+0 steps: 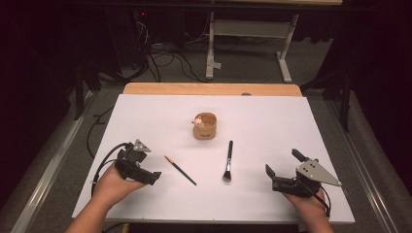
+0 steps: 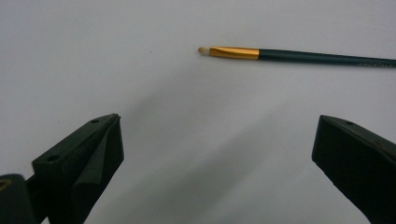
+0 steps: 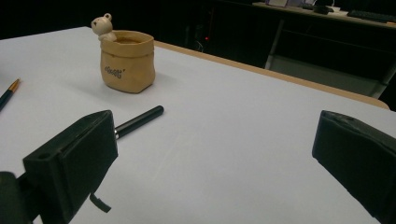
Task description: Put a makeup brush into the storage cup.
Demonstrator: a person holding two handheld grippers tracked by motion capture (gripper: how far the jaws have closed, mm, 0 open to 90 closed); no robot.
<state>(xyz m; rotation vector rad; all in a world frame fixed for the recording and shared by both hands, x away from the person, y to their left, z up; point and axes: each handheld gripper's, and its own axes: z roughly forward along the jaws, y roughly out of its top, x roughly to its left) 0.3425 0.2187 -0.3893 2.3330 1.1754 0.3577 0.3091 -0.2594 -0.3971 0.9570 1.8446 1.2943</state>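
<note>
Both the left gripper (image 1: 154, 177) and right gripper (image 1: 282, 162) rest released, empty. Judged pre-grasp: thin brush (image 1: 180, 170) lies at the left gripper's two o'clock, awaiting closure.

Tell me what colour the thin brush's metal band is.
Gold, on the thin brush; clearest in the left gripper view.

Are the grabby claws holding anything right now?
No, nothing is held. The left gripper and the right gripper both have their jaws open, apart from the thin brush and the big brush lying on the table.
</note>
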